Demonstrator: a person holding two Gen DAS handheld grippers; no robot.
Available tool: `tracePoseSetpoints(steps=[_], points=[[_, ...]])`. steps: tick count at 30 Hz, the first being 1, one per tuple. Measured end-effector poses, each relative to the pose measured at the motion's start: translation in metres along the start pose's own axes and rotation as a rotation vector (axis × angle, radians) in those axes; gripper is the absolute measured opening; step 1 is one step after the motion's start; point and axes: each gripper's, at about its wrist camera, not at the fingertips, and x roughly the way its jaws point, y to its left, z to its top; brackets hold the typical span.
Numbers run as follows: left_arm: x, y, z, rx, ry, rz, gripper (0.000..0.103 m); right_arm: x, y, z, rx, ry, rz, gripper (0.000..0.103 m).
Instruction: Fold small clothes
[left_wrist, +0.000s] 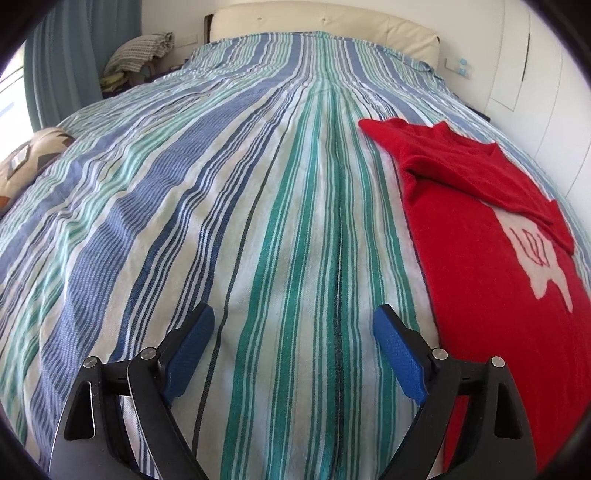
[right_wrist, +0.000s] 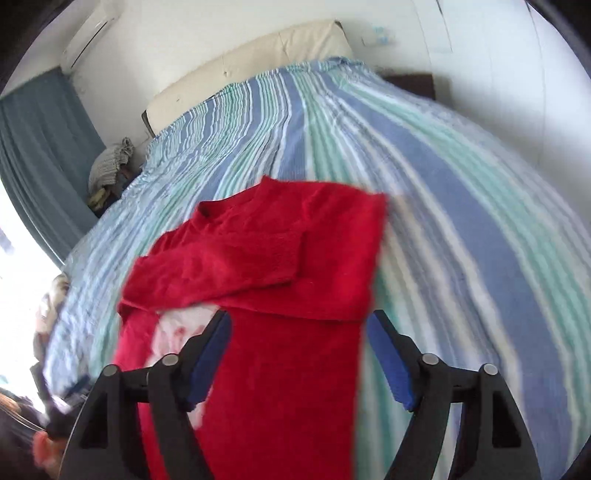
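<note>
One red sweater (left_wrist: 480, 236) is lying on the striped bedspread (left_wrist: 229, 192) of a single bed, toward the right side in the left wrist view. It is lying flat, with one sleeve (left_wrist: 469, 177) folded across the chest and covering part of a single white motif (left_wrist: 535, 258) knitted into the front. In the right wrist view the same sweater (right_wrist: 280, 295) is filling the middle of the picture, its neckline pointing toward the headboard (right_wrist: 258, 62); the sleeve is crossing the body from left to right, and a patch of the white motif is peeking out beneath it on the left. That view is blurred, so finer detail is hard to make out.

Two claws are showing, one in each view, each with two blue pads. The left claw (left_wrist: 293, 339) is hovering above bare bedspread just beside the sweater's near left edge, its pads standing wide apart and nothing sitting between them. The right claw (right_wrist: 299, 347) is hanging over the lower part of the sweater, its pads also spread well apart; red cloth is lying beneath the gap, but neither pad is pressing on it.

Elsewhere, one patterned cushion (left_wrist: 29, 162) is resting at the left edge of the bed, one heap of striped cloth (left_wrist: 140, 51) is sitting beside the headboard's left end, and one blue-grey curtain (left_wrist: 62, 59) is hanging behind it. One air conditioner (right_wrist: 88, 35) is hanging high on the wall in the right wrist view.
</note>
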Motion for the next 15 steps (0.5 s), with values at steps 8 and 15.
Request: tracePoseSetpoints(steps=[8,15], points=[[-0.007,0.024,0.008,-0.03,-0.054,0.105,0.098,-0.012,-0.079,-0.053,-0.144,-0.018,-0.402,0.088],[0.025,0.04,-0.009,-0.062,0.011,0.126,0.102,0.005,-0.116,-0.079,-0.027,0.025,-0.408,0.102]])
